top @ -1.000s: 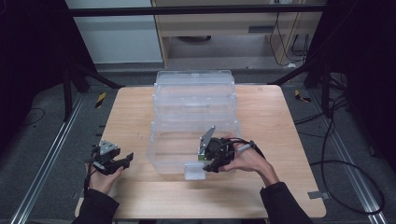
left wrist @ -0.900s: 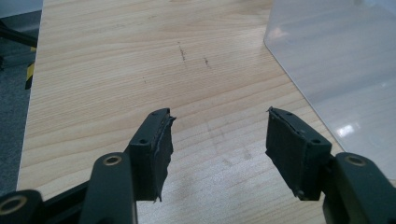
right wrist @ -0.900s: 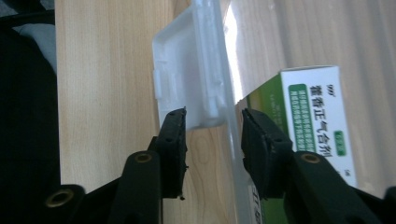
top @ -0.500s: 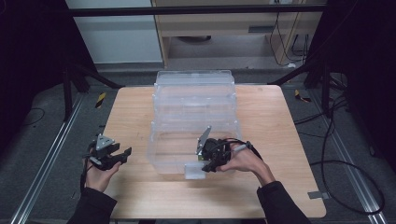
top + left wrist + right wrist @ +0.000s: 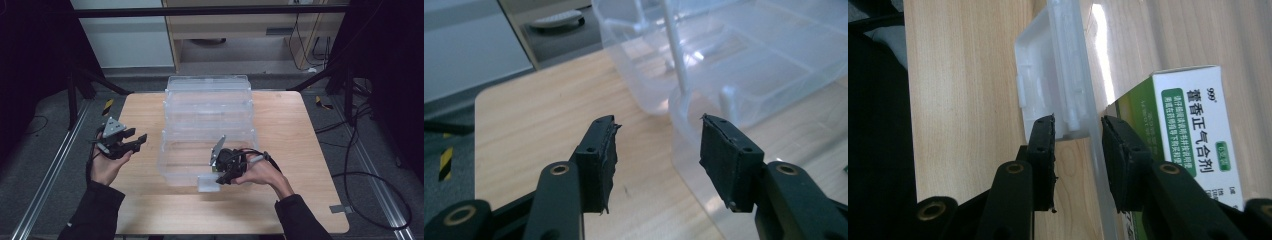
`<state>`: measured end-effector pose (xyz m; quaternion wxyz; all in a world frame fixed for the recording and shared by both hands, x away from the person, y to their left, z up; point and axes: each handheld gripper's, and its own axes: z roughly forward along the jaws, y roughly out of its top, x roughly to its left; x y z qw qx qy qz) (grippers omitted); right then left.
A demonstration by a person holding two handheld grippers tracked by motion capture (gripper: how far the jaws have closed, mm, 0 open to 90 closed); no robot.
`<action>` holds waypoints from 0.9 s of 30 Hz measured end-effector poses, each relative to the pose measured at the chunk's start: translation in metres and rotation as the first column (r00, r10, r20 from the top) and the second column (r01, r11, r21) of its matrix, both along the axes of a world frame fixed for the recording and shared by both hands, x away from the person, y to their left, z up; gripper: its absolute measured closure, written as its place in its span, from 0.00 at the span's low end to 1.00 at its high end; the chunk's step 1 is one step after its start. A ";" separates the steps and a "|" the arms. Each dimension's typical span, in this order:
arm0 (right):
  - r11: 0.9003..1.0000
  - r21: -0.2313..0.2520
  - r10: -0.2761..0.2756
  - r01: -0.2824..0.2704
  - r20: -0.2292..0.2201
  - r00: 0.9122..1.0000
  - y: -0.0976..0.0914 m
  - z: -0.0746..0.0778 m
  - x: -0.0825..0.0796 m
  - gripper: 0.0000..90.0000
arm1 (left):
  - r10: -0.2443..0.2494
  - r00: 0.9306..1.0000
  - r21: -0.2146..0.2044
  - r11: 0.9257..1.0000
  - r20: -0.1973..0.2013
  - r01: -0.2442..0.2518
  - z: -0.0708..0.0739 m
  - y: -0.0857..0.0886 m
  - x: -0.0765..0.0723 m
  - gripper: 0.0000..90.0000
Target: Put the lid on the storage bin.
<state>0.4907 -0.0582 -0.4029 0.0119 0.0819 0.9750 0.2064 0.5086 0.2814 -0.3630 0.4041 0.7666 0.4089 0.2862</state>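
A stack of clear plastic bins [image 5: 210, 100] stands mid-table, stepped toward me. My right gripper [image 5: 220, 179] is at the front bin's [image 5: 182, 160] near wall. In the right gripper view its jaws [image 5: 1078, 125] straddle that wall and its handle tab [image 5: 1040, 65]; they have just been closing, and both pads touch the plastic. A green and white medicine box [image 5: 1193, 125] lies just behind the wall. My left gripper [image 5: 140, 136] hangs above the table's left side, beside the bins. Its jaws [image 5: 659, 122] have just been closing a little, with nothing between them.
The wooden table [image 5: 300, 150] carries the bins in its middle, with bare wood to the left, right and front. Dark frame rails and cables [image 5: 360, 165] run along the floor on both sides. A cabinet [image 5: 235, 30] stands behind the table.
My left hand has lifted its gripper and brought it farther up the picture beside the bins. The right gripper stays at the front bin's wall.
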 end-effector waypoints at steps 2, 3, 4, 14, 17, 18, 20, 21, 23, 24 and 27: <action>1.000 -0.001 0.000 0.000 0.000 1.000 0.000 0.000 0.000 0.75 | -0.022 1.000 0.010 1.000 0.007 0.022 0.005 -0.004 0.005 0.53; 1.000 -0.001 0.000 0.000 0.000 1.000 0.000 0.000 0.000 0.75 | -0.031 1.000 0.018 0.999 0.008 0.031 0.008 -0.006 0.009 0.53; 1.000 0.000 -0.002 0.002 0.001 1.000 0.000 0.000 0.000 0.75 | -0.041 0.999 0.017 0.999 0.006 0.041 0.011 -0.008 0.011 0.53; 1.000 -0.003 -0.001 0.001 -0.002 1.000 0.000 0.000 0.000 0.75 | -0.206 0.979 0.128 0.971 0.010 0.203 0.043 -0.028 0.037 0.52; 1.000 -0.004 0.001 -0.001 0.000 1.000 0.000 0.000 0.000 0.75 | -0.247 0.968 0.135 0.961 0.028 0.242 0.051 -0.035 0.047 0.52; 1.000 -0.004 0.002 -0.002 0.000 1.000 0.000 0.000 0.000 0.75 | -0.258 0.966 0.129 0.959 0.018 0.254 0.052 -0.036 0.049 0.52; 1.000 -0.003 0.003 -0.003 0.000 1.000 0.000 0.000 0.000 0.75 | -0.290 0.957 0.128 0.950 0.019 0.285 0.055 -0.041 0.055 0.52; 1.000 -0.001 0.001 -0.001 -0.002 1.000 0.000 0.000 0.000 0.75 | -0.303 0.953 0.132 0.945 0.017 0.299 0.055 -0.043 0.058 0.52; 1.000 -0.001 0.002 -0.002 -0.001 1.000 0.000 0.000 0.000 0.75 | -0.326 0.945 0.158 0.934 0.009 0.321 0.057 -0.047 0.064 0.52; 1.000 -0.002 0.000 0.000 -0.002 1.000 0.000 0.000 0.000 0.75 | -0.334 0.942 0.158 0.931 0.004 0.330 0.057 -0.050 0.067 0.52; 1.000 0.001 0.005 -0.005 -0.001 1.000 0.000 0.000 0.000 0.75 | -0.372 0.928 0.155 0.916 -0.010 0.369 0.057 -0.056 0.076 0.53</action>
